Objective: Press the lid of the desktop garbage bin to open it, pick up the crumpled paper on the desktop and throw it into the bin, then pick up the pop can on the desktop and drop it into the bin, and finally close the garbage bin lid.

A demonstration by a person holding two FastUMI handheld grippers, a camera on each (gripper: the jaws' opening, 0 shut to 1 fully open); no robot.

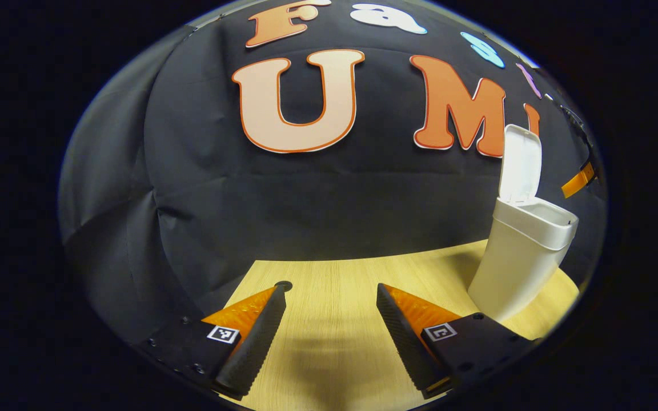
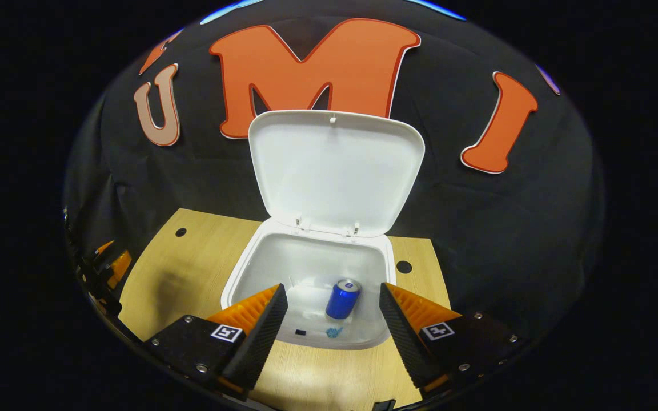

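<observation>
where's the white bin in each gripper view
Left gripper view: the white bin stands at the right edge on the wooden table, lid up.
Right gripper view: it sits in the centre, seen from above, a blue pop can inside, between the right gripper fingers.
Shared landmark: the raised white lid against the black cloth wall.

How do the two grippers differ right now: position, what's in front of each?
The right gripper hovers above the open bin, the blue pop can showing between its fingers; the left gripper sits low over bare table, the bin off to its right. Both are open and empty.
</observation>
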